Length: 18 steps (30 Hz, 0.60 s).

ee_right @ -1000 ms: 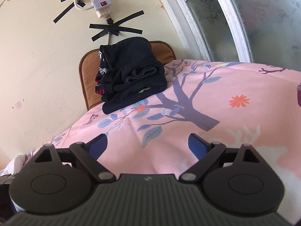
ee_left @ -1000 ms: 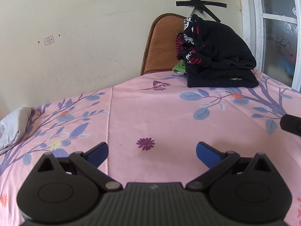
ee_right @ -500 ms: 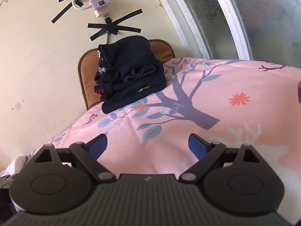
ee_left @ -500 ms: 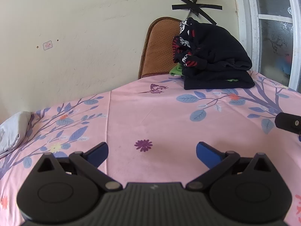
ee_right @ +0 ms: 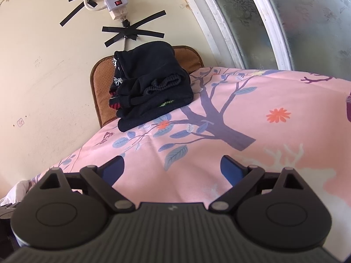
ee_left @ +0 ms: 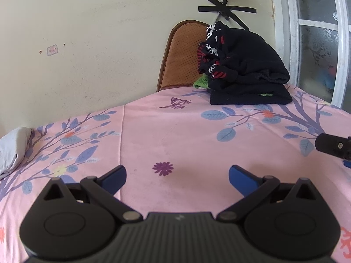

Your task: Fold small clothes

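A stack of folded dark clothes [ee_left: 243,74] sits at the far edge of the pink flowered cloth [ee_left: 175,135], with a bit of green fabric underneath. It also shows in the right wrist view [ee_right: 151,89]. A folded white garment [ee_left: 13,149] lies at the left edge. My left gripper [ee_left: 177,178] is open and empty, low over the cloth. My right gripper [ee_right: 172,168] is open and empty over the cloth; part of it [ee_left: 333,145] shows at the right edge of the left wrist view.
A brown chair back [ee_left: 182,54] stands behind the dark stack against the cream wall. A power strip [ee_right: 114,2] is taped to the wall above it. A white-framed window [ee_right: 252,22] lies to the right.
Both views have shifted slightly toward the dark stack, which looks a little nearer. Both grippers stay open and empty.
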### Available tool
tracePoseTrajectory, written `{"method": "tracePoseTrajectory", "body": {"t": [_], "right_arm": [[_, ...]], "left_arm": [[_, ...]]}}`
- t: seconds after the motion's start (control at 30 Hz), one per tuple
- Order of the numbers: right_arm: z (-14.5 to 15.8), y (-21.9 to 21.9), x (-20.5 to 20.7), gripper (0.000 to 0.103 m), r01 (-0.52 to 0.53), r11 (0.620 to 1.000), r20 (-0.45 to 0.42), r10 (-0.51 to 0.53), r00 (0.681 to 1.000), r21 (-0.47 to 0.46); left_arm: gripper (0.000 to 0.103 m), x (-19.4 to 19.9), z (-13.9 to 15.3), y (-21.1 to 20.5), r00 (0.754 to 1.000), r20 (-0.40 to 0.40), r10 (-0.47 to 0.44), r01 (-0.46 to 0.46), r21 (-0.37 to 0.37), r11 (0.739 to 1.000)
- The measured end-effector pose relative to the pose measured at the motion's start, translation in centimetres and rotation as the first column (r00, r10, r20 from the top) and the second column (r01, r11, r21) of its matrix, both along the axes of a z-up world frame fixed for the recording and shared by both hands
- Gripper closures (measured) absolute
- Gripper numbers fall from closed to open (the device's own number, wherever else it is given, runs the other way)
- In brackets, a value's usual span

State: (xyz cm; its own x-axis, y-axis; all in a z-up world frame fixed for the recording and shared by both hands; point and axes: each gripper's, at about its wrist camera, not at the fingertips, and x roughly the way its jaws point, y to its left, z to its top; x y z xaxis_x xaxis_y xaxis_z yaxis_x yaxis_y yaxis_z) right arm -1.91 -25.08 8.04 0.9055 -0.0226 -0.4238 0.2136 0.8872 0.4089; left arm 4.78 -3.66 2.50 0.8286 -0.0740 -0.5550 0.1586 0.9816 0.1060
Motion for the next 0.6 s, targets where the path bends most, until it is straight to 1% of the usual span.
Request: {"method": "tracePoseTrajectory", "body": {"t": [0.2,0.43,0.6], "right_arm": [[0.01,0.02,-0.02,0.006,0.001,1.0,-0.001,-0.001,1.0,-0.004],[0.02,0.12,0.1,0.006,0.0,1.0,-0.01,0.0,1.0,-0.011],[0.03,0.25,0.18,0.006,-0.002,1.0,-0.016,0.001,1.0,-0.019]], "left_arm": [[0.0,-0.16,0.13,-0.14,1.0,0.01,-0.003,0.002,0.007,1.0],[0.0,0.12,0.15,0.33,1.0,-0.018,0.001,-0.001,-0.022,1.0],[0.0,0.3,0.06,0.41,0.999,-0.034,0.013,-0.014,-0.025,1.0]]}}
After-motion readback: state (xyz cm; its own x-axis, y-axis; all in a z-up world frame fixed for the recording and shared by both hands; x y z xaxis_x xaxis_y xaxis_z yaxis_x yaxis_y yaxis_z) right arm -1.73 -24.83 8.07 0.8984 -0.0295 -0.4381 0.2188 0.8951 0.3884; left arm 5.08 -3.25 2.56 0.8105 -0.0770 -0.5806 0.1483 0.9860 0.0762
